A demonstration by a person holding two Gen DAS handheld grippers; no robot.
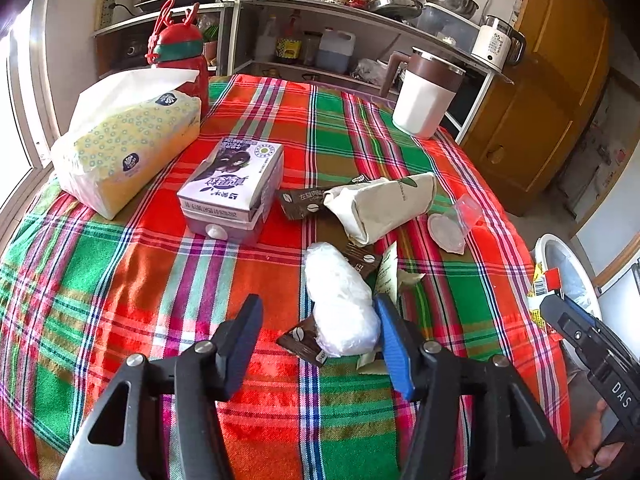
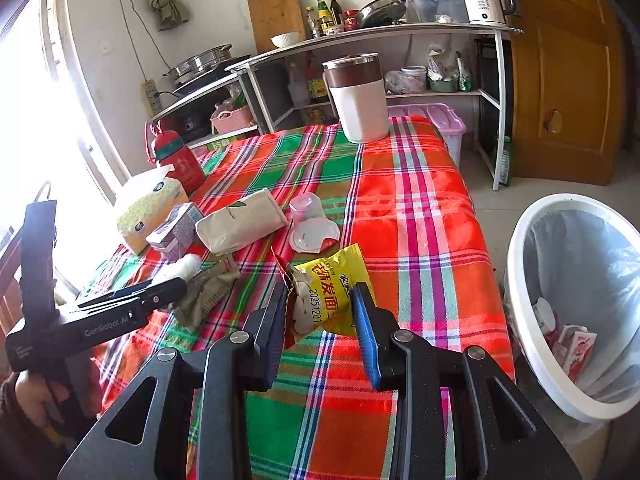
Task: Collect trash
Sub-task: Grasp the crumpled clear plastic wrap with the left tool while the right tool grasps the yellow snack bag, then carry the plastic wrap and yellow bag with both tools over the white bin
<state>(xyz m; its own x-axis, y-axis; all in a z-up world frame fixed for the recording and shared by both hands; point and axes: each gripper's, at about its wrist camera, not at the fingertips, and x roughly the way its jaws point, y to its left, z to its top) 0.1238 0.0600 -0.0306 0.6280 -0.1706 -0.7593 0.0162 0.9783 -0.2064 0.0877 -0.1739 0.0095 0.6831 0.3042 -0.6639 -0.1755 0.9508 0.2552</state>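
Table with plaid cloth (image 1: 120,280) fills both views; its near edge is cut off under my tongs. White bin (image 2: 560,280) stands on the floor off the table's right side, liner inside, a red-and-white carton at the bottom; the left view catches only a sliver of its rim. Tissue pack (image 1: 132,148) at far left, half washed out by window glare in the right view. White jug with brown lid (image 1: 424,96) at the far end. Purple drink carton (image 1: 232,192) lies flat near the middle; beside it a cream paper bag (image 1: 384,208), and a clear plastic cup (image 1: 452,224) tipped on its side. My right tongs (image 2: 320,316) pinch a yellow snack wrapper (image 2: 332,292) above the cloth; its lower part is hidden behind the jaws. My left tongs (image 1: 316,328) are spread, pads free; a white crumpled plastic wad (image 1: 344,304) lies on the cloth between the tips, hard against the blue pad, contact uncertain. Brown sachets (image 1: 300,340) poke out from under the wad, print too small to read.
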